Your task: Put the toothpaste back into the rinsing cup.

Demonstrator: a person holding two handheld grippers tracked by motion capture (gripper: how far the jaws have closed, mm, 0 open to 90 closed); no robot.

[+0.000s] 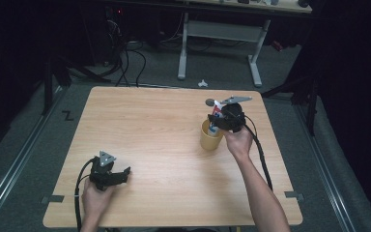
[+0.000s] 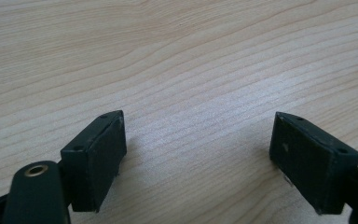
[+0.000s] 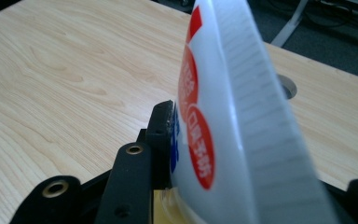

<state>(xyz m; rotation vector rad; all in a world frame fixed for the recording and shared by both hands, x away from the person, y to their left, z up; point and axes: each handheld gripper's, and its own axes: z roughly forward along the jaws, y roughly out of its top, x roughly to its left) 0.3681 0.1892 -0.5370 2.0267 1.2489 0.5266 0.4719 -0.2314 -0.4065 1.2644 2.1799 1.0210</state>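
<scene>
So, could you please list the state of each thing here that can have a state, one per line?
Tube: clamped in the right gripper, upright, lower end in the cup.
Cup: upright on the table.
Right gripper: shut on the tube.
Left gripper: open, nothing between its jaws, low over the table.
</scene>
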